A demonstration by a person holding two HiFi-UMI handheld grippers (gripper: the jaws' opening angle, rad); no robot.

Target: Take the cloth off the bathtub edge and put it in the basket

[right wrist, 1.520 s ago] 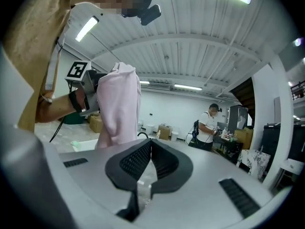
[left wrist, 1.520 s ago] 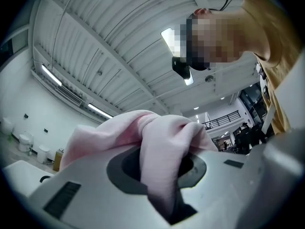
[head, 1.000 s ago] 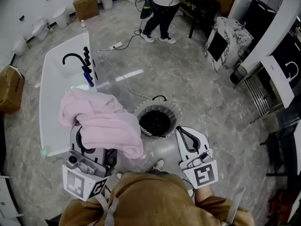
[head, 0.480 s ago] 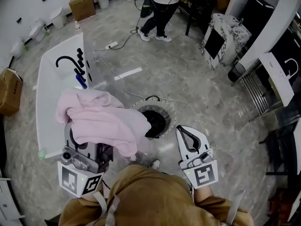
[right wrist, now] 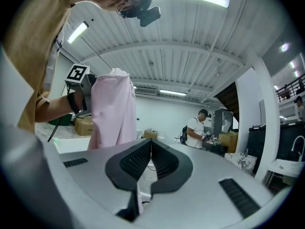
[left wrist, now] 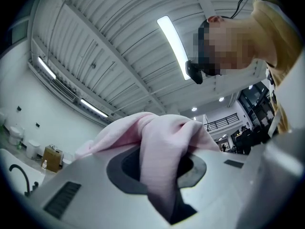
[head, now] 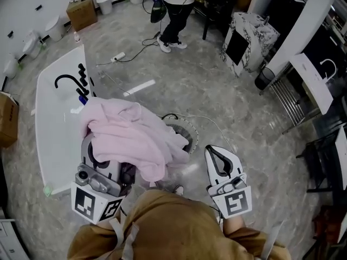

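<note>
A pink cloth hangs bunched over my left gripper, which is shut on a fold of it; the cloth fills the gap between the jaws in the left gripper view. The round basket stands on the floor just right of the cloth, and the cloth hides most of it. The white bathtub lies to the left. My right gripper is shut on nothing, right of the basket. From the right gripper view the cloth dangles from the raised left gripper.
A black faucet sits on the bathtub. A person stands at the far end, near cardboard boxes. A cable and power strip lie on the floor. A marble-patterned panel and metal racks stand at the right.
The left gripper has carried the cloth to the right, away from the bathtub. The cloth now covers much of the basket in the head view. The right gripper has stayed put.
</note>
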